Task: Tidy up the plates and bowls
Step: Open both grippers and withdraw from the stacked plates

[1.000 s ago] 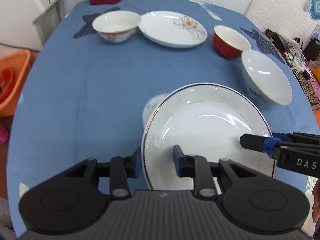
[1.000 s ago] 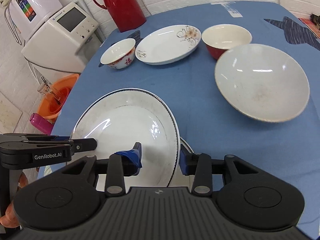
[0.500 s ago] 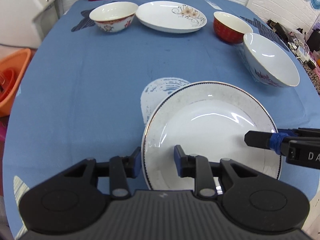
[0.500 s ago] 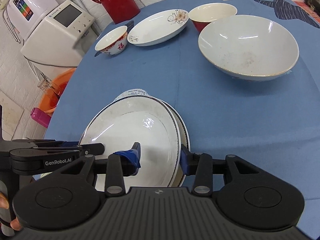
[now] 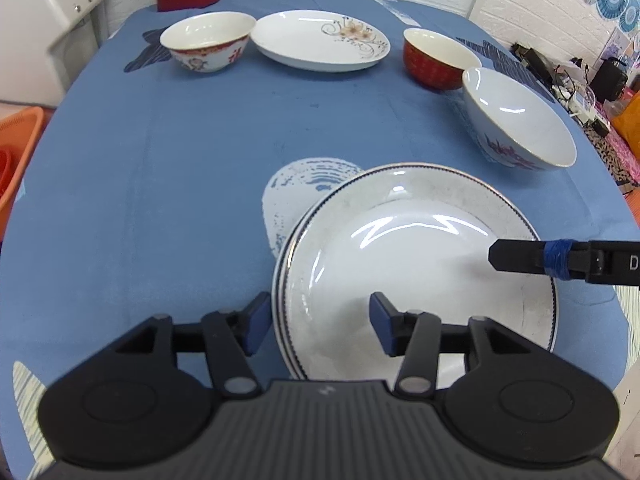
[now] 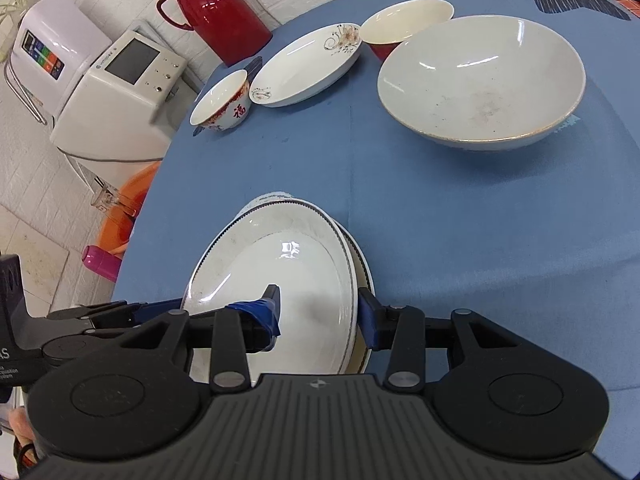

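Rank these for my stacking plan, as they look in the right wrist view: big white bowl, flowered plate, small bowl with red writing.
1. Big white bowl, largest.
2. Flowered plate; it sits farther back, so the gap with the bowl is unsure.
3. Small bowl with red writing, clearly smallest.

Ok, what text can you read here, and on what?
"福", red, on the small bowl.
"D", cut off, on the right gripper.
"AS", cut off, on the left gripper; smaller print below is blurred.
Red marks on the large bowl and print on the white machine: unreadable.

Two stacked plates [image 5: 420, 264] near table [image 5: 180, 200] edge, bowls [image 5: 520, 120] behind
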